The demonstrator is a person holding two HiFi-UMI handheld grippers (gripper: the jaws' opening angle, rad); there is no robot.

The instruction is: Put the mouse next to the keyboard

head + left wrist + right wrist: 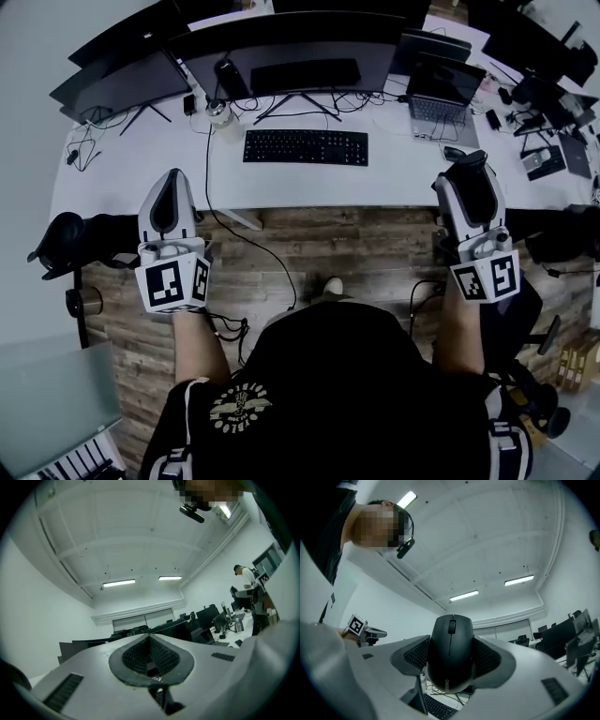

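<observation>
White ceiling with strip lights fills most of what both cameras on my tools see, and under my head camera a long white bench (pixel 141 159) runs across a floor of wood planks (pixel 328 248).

The black, rounded computer mouse (pixel 451 653) is off the bench, clamped in my right hand-held gripper (pixel 466 171). The two jaws press on its long sides and are open only as wide as its body. Its long axis runs along the jaws. The scroll-wheel end points out past the tips, and the end with the logo faces back toward the camera. From above, this hand-held gripper hangs at the bench's front edge on the right, aimed at the bench.

My left hand-held gripper (pixel 150 651) has its jaws pressed together with nothing between them. It sits at the front edge further left.

The flat black keyboard (pixel 306 147) lies lengthwise along the bench, between my two hands and well apart from the mouse. Bare white surface separates them. Just beyond the right tips lies a small dark object (pixel 454 152) that I cannot identify, and behind it is an open grey laptop (pixel 441 98). Wide dark monitors (pixel 291 47) stand behind the keyboard. A black cable (pixel 246 242) drops from the bench to the floor.
</observation>
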